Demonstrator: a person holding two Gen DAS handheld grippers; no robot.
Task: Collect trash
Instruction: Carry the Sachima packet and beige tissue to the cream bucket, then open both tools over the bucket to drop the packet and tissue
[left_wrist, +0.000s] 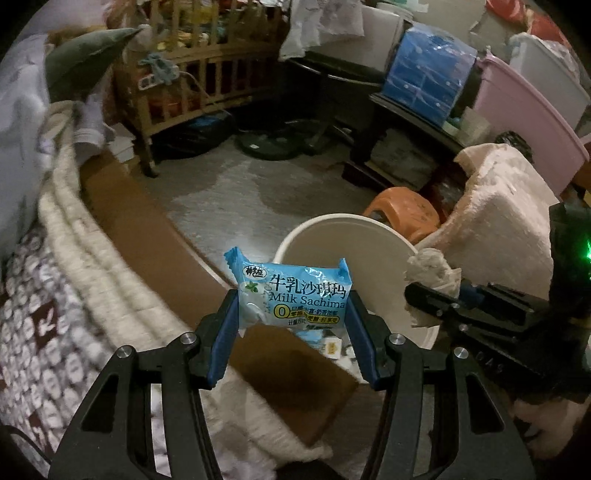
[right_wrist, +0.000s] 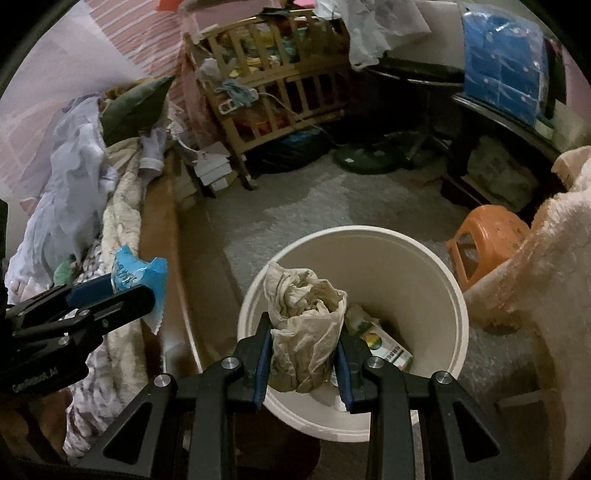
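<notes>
A messy bedroom. The left claw (left_wrist: 291, 314) pinches a light, slippery snack wrapper (left_wrist: 290, 295); the right claw (right_wrist: 304, 354) squeezes soft crumpled paper (right_wrist: 304, 332) over the bin (right_wrist: 436, 266).

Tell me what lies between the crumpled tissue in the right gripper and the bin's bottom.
Only open air: the crumpled tissue hangs over the white bin, with a green box lying at its bottom, per the right wrist view.

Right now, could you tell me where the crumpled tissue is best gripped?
Grip the crumpled tissue across its narrow lower half, coming from below, as the right gripper does: the wad stands upright over the white bin, flaring wider on top.
</notes>
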